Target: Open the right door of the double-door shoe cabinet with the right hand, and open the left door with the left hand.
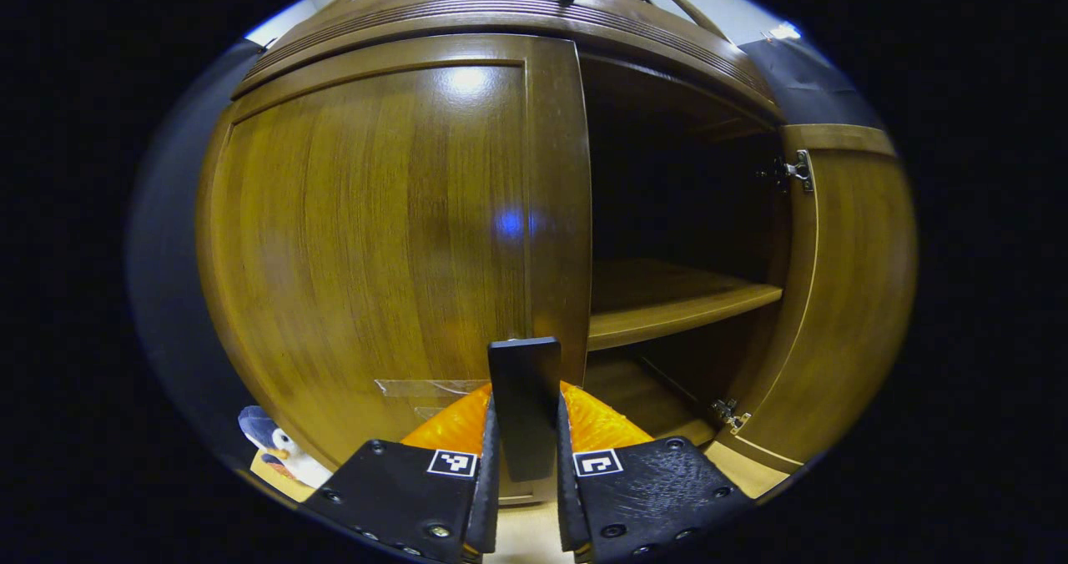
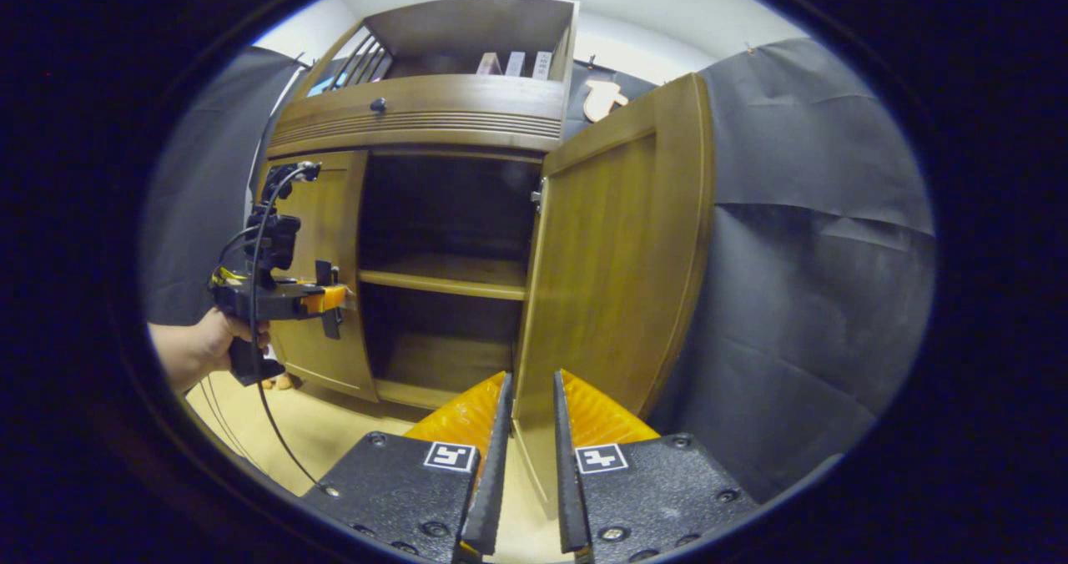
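Observation:
The wooden shoe cabinet's left door [image 1: 375,239] stands shut or nearly so. Its dark flat handle [image 1: 524,380] sits between my left gripper's [image 1: 526,418] fingers, which press on it from both sides. The right door [image 1: 843,297] is swung wide open, baring the dark inside and a shelf [image 1: 667,305]. In the right gripper view a hand [image 2: 196,351] holds the left gripper [image 2: 329,301] at the left door [image 2: 321,222]. The open right door [image 2: 617,264] stands just beyond my right gripper [image 2: 530,414]. Its fingers keep a narrow gap and I see nothing clamped between them.
A drawer front with a small knob [image 2: 378,105] runs above the doors, and an open shelf [image 2: 467,34] tops it. A penguin toy [image 1: 279,451] lies on the light floor [image 2: 334,430] at the cabinet's lower left. Black cloth wall [image 2: 818,255] hangs behind the open door.

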Demonstrator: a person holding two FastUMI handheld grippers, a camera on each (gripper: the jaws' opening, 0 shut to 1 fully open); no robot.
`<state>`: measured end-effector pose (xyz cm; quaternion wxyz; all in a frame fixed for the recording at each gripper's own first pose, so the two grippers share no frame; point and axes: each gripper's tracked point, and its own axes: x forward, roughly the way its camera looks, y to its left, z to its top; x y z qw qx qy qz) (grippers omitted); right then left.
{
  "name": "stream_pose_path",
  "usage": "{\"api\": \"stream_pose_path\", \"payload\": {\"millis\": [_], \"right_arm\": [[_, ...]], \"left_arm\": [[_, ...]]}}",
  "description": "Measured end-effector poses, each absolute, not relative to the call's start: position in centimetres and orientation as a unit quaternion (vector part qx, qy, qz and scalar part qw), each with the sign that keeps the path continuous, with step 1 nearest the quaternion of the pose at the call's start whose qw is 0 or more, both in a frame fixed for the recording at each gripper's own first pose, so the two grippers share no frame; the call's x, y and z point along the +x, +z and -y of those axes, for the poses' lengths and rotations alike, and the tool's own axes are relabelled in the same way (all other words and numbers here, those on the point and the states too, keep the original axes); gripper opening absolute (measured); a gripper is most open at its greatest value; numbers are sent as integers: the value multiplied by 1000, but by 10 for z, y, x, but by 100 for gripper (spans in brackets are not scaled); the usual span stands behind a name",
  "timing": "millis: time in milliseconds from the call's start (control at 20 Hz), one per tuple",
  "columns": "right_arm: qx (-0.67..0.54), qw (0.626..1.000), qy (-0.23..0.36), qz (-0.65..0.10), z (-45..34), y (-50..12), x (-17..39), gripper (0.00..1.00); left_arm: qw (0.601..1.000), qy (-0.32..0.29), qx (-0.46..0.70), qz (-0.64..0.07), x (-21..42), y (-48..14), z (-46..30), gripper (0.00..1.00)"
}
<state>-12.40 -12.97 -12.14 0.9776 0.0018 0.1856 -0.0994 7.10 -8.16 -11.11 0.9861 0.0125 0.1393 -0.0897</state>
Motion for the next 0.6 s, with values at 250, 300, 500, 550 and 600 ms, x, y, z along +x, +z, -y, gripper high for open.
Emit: {"api": "stream_pose_path", "payload": {"millis": [250, 300, 500, 550, 600], "right_arm": [[1, 980, -79, -182, 121, -122, -108, 30], [2, 981, -76, -181, 120, -123, -105, 30], [10, 980, -59, -190, 109, -138, -94, 30], [10, 980, -50, -192, 104, -139, -90, 31], [8, 981, -42, -191, 99, -139, -85, 31]], "left_arm": [[985, -95, 16, -143, 64, -110, 80, 28], [985, -95, 14, -145, 62, -109, 80, 28], [983, -94, 3, -158, 44, -111, 78, 28], [983, -94, 1, -159, 43, -111, 78, 28], [983, -91, -2, -161, 39, -111, 77, 28]]}}
